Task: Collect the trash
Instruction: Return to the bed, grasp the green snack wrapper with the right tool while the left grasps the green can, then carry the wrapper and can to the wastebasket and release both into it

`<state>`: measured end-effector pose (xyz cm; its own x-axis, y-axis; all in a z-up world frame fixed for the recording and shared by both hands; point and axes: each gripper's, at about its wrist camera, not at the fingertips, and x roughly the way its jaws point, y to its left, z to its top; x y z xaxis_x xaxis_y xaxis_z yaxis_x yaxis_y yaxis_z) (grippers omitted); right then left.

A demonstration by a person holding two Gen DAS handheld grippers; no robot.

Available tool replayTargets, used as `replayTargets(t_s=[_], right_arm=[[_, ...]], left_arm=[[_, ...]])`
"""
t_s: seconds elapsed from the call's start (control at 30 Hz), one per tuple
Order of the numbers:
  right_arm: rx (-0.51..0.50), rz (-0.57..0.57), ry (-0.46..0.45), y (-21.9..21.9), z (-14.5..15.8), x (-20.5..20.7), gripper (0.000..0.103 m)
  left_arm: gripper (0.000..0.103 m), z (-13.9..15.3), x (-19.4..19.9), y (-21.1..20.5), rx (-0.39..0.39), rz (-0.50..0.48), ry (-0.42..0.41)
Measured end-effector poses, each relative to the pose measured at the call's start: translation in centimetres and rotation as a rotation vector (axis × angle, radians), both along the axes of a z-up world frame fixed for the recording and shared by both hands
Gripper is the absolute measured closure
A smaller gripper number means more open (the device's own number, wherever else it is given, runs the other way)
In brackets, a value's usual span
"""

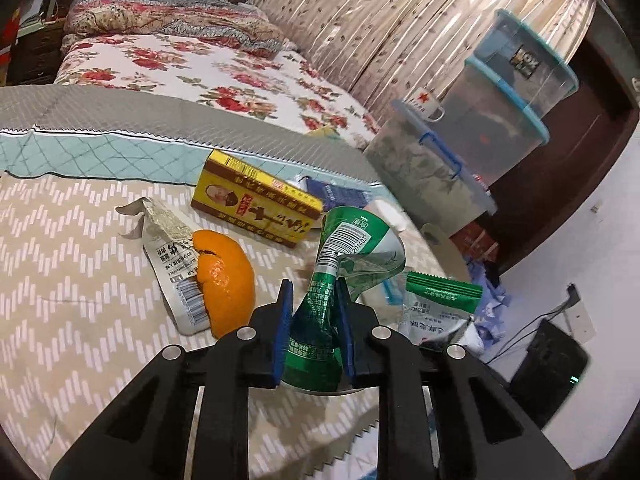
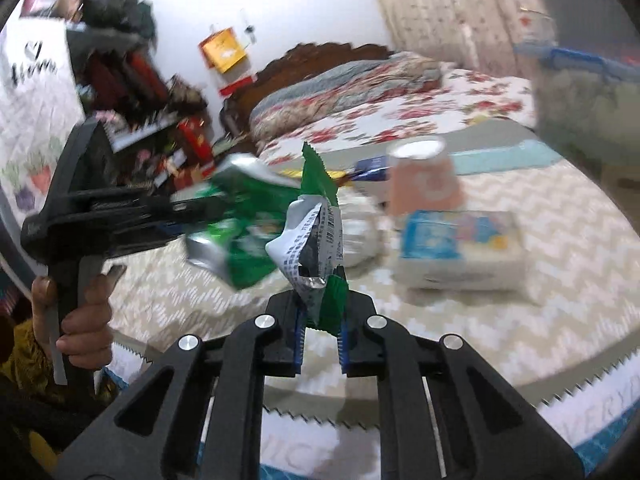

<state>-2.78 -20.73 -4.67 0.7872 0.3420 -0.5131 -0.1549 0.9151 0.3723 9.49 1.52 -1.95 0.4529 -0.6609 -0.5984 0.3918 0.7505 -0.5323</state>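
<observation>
My left gripper [image 1: 314, 300] is shut on a crumpled green wrapper [image 1: 344, 252] with a barcode, held above the chevron table cloth [image 1: 80, 280]. It also shows at the left of the right wrist view [image 2: 224, 232], blurred. My right gripper [image 2: 320, 304] is shut on a green and silver packet [image 2: 316, 224], held up off the table. On the table lie an orange peel [image 1: 226, 280], a torn white packet [image 1: 168, 240], a yellow box [image 1: 256, 204], a blue wrapper [image 1: 340, 194] and a green-topped sachet [image 1: 436, 304].
Stacked clear plastic bins [image 1: 480, 128] with a white mug [image 1: 426, 104] stand at the right. A bed with floral bedding [image 1: 200, 64] lies behind. In the right wrist view a pink cup [image 2: 424, 180] and a tissue pack [image 2: 460, 248] sit on the table. A black device [image 1: 548, 364] is on the floor.
</observation>
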Motion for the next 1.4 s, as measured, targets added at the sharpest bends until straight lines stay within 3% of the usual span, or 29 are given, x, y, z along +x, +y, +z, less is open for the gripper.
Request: replayTargets(t_s=[0.17,0.33,0.53,0.9,1.4], right_arm=[[0.181,-0.094,0.066,-4.8,-1.6,-0.8,0.088],[0.318,-0.171,0.119,-8.4,-3.5,-1.6,0.088],[0.347,-0.242,0.119,-11.1,-4.5,-2.7,0.088],[0.365,-0.400,0.103,-16.6,-5.4,-5.2,0.088],[0.334,-0.533,0.093,-25.6,-3.8,-3.1,0.088]], left_arm=[[0.084,0.9,-1.0,-1.1,-0.039,-0.055,-0.001],[0.084,0.1,-2.3,-5.3,0.001,-0.146,0.006],[0.084,-1.2,-3.0,-10.8,0.047,-0.252,0.025],[0.084,-0.7,-1.6,-21.3,0.083,-0.412,-0.034],[0.084,-0.4,2.8,-35.0,0.155,-0.514,-0.051]])
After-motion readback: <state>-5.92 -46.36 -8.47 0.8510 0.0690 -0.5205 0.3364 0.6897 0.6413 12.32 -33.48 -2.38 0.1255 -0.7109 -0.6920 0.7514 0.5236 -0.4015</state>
